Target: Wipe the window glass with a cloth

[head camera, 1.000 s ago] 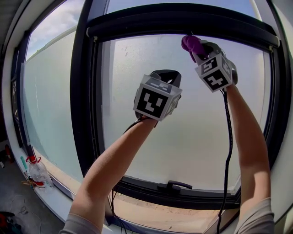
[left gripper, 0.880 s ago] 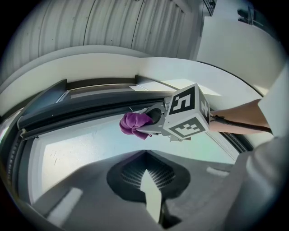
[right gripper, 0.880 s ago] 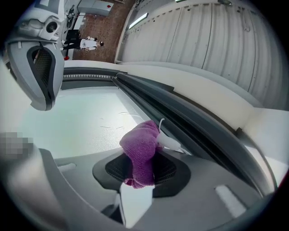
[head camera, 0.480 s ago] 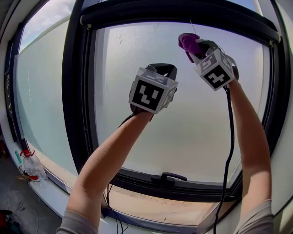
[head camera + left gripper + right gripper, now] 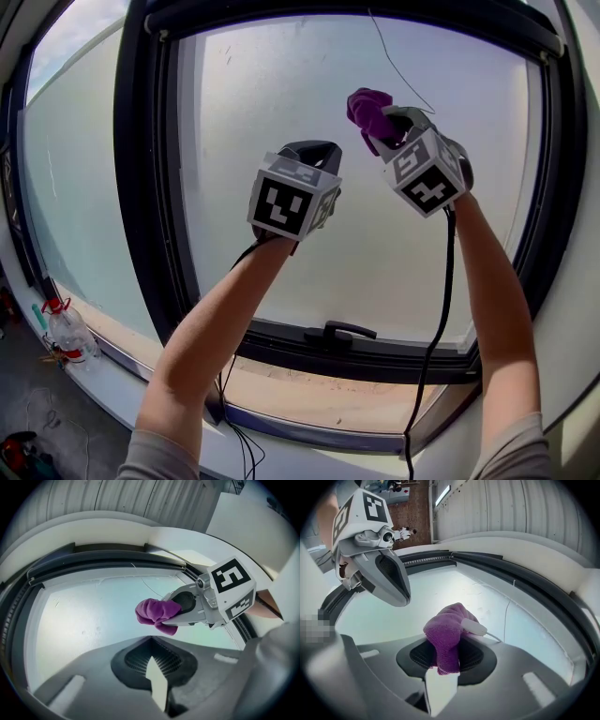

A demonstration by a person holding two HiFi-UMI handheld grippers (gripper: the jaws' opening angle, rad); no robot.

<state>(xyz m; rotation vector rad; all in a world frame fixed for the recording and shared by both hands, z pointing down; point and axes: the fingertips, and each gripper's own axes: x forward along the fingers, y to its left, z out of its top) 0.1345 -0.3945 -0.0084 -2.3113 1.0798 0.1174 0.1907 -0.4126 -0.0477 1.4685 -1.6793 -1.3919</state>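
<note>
My right gripper [image 5: 382, 129] is raised to the upper part of the window glass [image 5: 272, 84]. Its jaws are clenched on the purple cloth [image 5: 446, 641], which is bunched into a ball and sticks out past the tips. The cloth is right in front of the pane, but I cannot tell whether it presses on it.

A thin cord [image 5: 398, 66] hangs down over the glass from the top. In the right gripper view its small white knob [image 5: 473, 626] lies against the cloth, so the cord is in the way there.

My left gripper [image 5: 314, 150] is held up beside the right one, a little lower and to its left, and the two are apart. In the left gripper view its jaws are pressed together with nothing between them. Past them I see the cloth [image 5: 154, 613] in the other gripper.

The pane is frosted, with some small marks near its top. A black frame [image 5: 141, 187] goes all round it, and a second pane [image 5: 80, 169] stands to the left of the frame. At the bottom edge is a black window handle [image 5: 337, 330], lying flat, and under it is the sill [image 5: 309, 398]. A clear plastic bottle [image 5: 66, 339] with a red top stands far to the left, low down. A black cable [image 5: 441, 281] runs down from the right gripper along my forearm.
</note>
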